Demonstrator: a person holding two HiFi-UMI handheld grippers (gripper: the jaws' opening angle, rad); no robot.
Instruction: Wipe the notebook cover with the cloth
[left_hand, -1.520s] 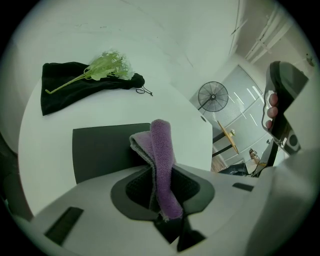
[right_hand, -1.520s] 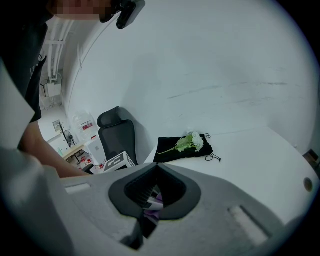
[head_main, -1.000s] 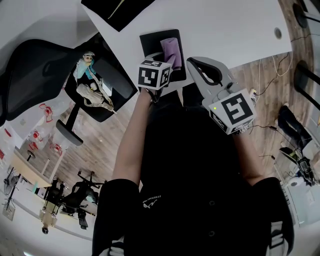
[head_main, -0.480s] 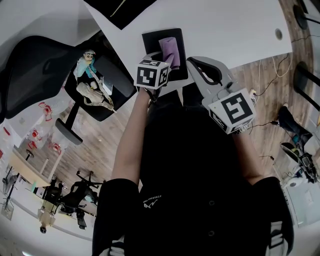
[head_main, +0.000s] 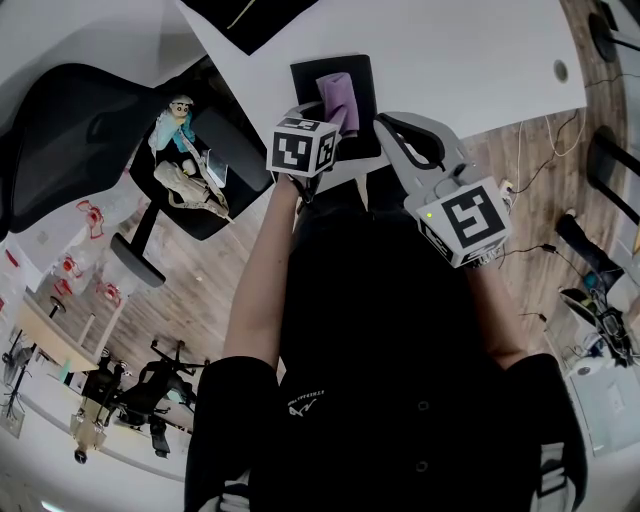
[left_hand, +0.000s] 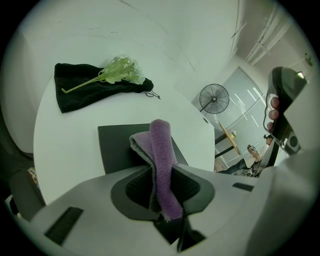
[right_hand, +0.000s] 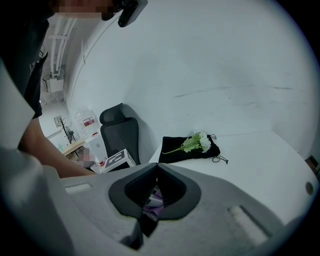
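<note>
Cloth: purple cloth, folded into a thick strip, stood up out of the left gripper and over the notebook.
Left jaws: closed tight on the cloth's lower end, the fabric pinched between the dark pads and its free end rising past the tips.
Notebook: dark-covered notebook lay flat at the near edge of the white desk, right in front of the person; the cloth covered the middle of its cover in the head view.
Cloth on cover: whether the fabric touched the cover or hung just above it could not be told.
Right gripper: right gripper was held just beside the notebook's right edge, its tips near the cloth but apart from it.
Right jaws: drawn together with nothing gripped; only a sliver of purple showed low in the dark slot between the pads.
Right gripper's aim: it looked across towards the left gripper, whose marker cube showed beyond its own jaws.
Far side of desk: black drawstring pouch lay flat, well apart from the notebook, with a sprig of pale green and white flowers resting on top.
Beside the desk: black office chair stood to the left on the wooden floor.
Background: standing fan was in the room behind the desk.
</note>
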